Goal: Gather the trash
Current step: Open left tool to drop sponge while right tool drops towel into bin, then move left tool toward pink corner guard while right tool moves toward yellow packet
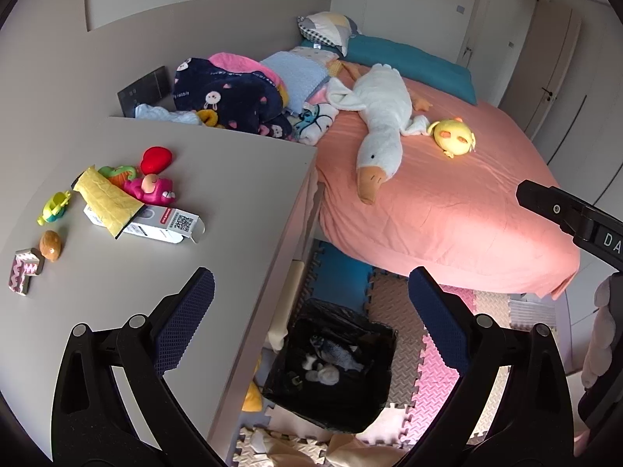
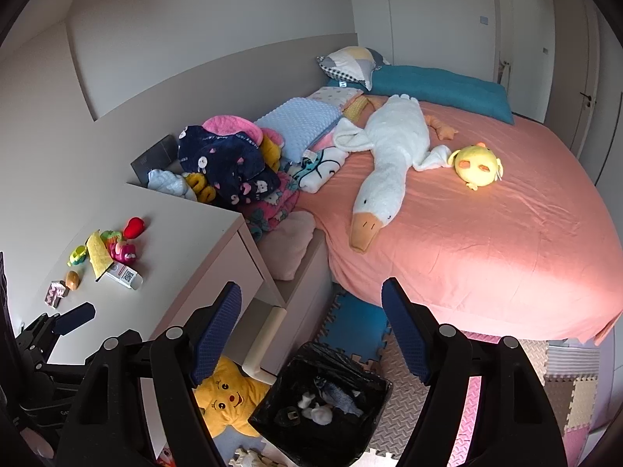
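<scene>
Bin (image 1: 331,373) on the floor is the anchor: black, lined with a dark bag, standing on the foam puzzle mat (image 1: 412,385) between the desk (image 1: 175,272) and the bed (image 1: 447,202). Inside the bin lies trash (image 1: 331,362): white crumpled bits and a grey fish-shaped thing, hard to make out in the dark bag. Left gripper (image 1: 311,311) hangs right above the bin, fingers spread wide, nothing between them; one finger sits over the desk edge, the other over the mat. Right gripper (image 2: 311,327) also hangs above the bin, fingers apart, empty. Left of the bin and higher up, the desk top carries a white box (image 1: 163,225) with a yellow quilted cloth (image 1: 107,200) draped over it, plus small toys: a red one (image 1: 155,159), a pink one (image 1: 153,190), a green-yellow one (image 1: 54,210), a brown one (image 1: 50,251) and a pink zigzag block (image 1: 25,272). Tucked beside the bin under the desk is a yellow star plush (image 2: 229,401). Beyond the bin, the bed with a pink sheet holds a white goose plush (image 1: 377,120), a yellow chick plush (image 1: 453,136), a heap of blankets (image 1: 233,97) and a teal pillow (image 1: 412,62).
</scene>
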`<act>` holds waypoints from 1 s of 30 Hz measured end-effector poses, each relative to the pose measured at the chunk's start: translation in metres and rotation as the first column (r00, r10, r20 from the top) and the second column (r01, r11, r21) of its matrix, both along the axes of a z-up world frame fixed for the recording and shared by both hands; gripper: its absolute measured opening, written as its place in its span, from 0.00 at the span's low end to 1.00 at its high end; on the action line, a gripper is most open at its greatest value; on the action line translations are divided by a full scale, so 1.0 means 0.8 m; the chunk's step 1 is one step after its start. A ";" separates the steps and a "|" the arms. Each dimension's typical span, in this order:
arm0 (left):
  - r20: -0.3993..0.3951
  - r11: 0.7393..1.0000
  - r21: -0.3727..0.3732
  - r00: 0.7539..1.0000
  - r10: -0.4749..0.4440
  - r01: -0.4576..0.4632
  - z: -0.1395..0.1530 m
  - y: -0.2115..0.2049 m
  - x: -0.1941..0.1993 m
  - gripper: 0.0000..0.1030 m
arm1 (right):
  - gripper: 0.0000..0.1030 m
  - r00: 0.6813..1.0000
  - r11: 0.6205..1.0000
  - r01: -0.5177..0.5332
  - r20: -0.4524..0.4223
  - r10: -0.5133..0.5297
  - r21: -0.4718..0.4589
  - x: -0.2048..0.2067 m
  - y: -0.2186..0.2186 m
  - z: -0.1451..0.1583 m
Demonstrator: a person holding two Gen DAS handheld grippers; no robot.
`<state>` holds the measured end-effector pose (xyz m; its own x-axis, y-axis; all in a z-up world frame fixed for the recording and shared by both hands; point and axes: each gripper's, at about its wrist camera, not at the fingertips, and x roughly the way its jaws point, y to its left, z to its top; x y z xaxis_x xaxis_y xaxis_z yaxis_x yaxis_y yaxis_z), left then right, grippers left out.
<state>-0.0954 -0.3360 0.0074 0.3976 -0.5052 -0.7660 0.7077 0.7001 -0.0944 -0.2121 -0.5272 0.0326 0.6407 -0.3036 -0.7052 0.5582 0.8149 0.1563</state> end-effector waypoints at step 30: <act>-0.002 0.979 0.006 0.979 0.203 -0.203 -0.004 0.121 0.054 0.94 | 0.73 0.977 0.977 -0.211 -0.006 0.211 0.008 0.101 0.100 -0.004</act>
<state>-0.0523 -0.2391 0.0045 0.4893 -0.4095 -0.7700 0.5506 0.8298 -0.0914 -0.1313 -0.4472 0.0298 0.6849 -0.1570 -0.7115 0.3748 0.9133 0.1593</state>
